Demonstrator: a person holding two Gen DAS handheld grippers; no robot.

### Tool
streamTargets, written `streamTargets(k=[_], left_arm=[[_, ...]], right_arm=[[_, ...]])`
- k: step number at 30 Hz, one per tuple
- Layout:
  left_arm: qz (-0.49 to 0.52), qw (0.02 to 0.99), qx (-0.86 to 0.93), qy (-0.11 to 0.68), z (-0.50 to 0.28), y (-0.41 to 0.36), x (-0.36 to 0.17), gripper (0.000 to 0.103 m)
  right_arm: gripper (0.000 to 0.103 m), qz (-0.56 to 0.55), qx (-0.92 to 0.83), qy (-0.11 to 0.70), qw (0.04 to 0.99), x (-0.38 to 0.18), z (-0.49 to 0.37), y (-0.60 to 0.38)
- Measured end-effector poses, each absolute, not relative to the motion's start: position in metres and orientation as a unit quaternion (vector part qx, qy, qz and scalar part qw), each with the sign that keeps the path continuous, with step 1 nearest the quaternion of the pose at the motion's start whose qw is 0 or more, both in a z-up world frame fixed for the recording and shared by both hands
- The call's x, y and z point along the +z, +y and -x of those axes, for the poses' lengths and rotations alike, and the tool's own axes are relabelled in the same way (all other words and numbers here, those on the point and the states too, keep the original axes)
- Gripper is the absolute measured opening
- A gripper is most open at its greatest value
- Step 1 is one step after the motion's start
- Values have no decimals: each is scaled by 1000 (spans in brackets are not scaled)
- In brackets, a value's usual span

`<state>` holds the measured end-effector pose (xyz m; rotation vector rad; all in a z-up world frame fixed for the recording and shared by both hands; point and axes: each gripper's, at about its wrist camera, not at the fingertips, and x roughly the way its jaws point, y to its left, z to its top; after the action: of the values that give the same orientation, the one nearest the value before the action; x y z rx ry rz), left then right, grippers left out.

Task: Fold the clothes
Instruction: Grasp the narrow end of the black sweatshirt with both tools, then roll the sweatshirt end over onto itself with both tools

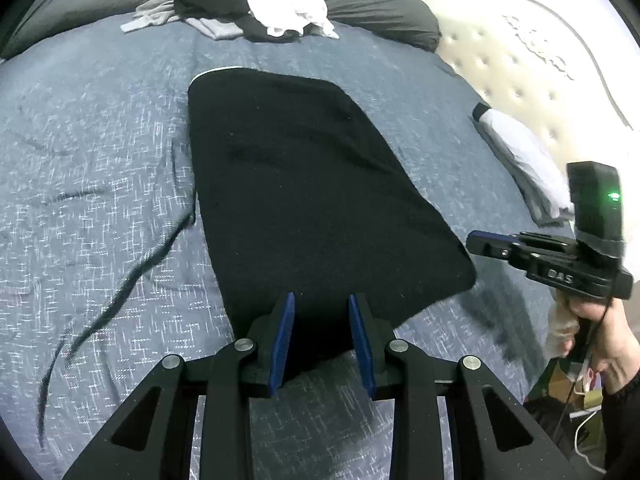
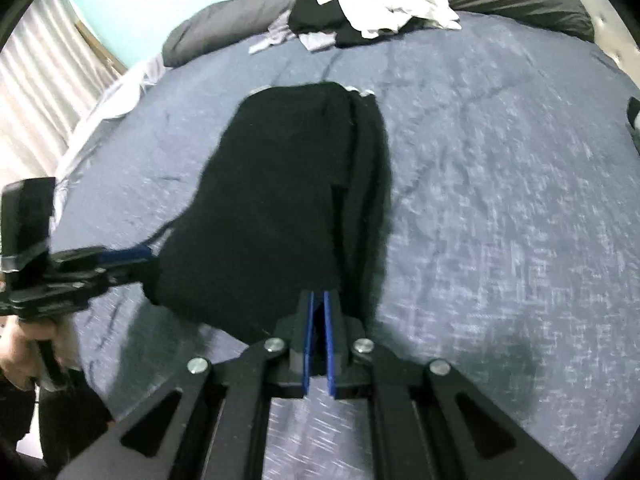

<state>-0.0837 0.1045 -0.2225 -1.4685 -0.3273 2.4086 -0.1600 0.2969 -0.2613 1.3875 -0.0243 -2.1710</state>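
A black garment [image 1: 304, 184] lies folded lengthwise on the blue bedspread [image 1: 100, 160]; it also shows in the right wrist view [image 2: 280, 208]. My left gripper [image 1: 322, 308] is open, its blue pads astride the garment's near edge, holding nothing. My right gripper [image 2: 319, 300] is shut on the garment's near right corner. In the left wrist view the right gripper [image 1: 480, 242] sits at the garment's right corner. In the right wrist view the left gripper [image 2: 136, 256] sits at the garment's left corner.
A pile of black, white and grey clothes [image 1: 256, 4] lies at the far side by dark pillows [image 1: 380, 12]. A folded stack [image 1: 520, 160] rests at the right near the tufted headboard [image 1: 540, 72]. A curtain [image 2: 36, 100] hangs at the left.
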Motion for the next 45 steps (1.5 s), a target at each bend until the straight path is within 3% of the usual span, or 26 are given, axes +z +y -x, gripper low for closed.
streamTargets(k=[7,17,20,21,22,24,29,37,45], left_arm=[[516,151,835,-115,84,107,-237,30],[515,121,831,-175,93,71,-227,31],[533,123,815,-193,99,66,-239,32],[535,125,811,-198,100,65,-242,33],[535,127,810,-202,100,64,-244,38],[540,136,803,-211,101,64,-251,53],[544,149,791,-235,100,60,-261,60],[554,155,768,-282,112,59,-280,73],[547,163,759,-313,103,52,-287,74]], right_arm=[[3,-540,-792,17,285,-288,161,279],[5,-534,-794,-68,283,-272,168,315],[9,-540,-785,-99,288,-274,176,321],[17,-544,-781,-105,290,-276,179,322],[34,-547,-780,-106,286,-278,181,321],[47,-553,-775,-110,284,-282,186,322],[48,-580,-749,-107,303,-296,193,314],[59,-625,-710,-91,311,-314,211,296],[64,-631,-710,-96,298,-318,215,295]])
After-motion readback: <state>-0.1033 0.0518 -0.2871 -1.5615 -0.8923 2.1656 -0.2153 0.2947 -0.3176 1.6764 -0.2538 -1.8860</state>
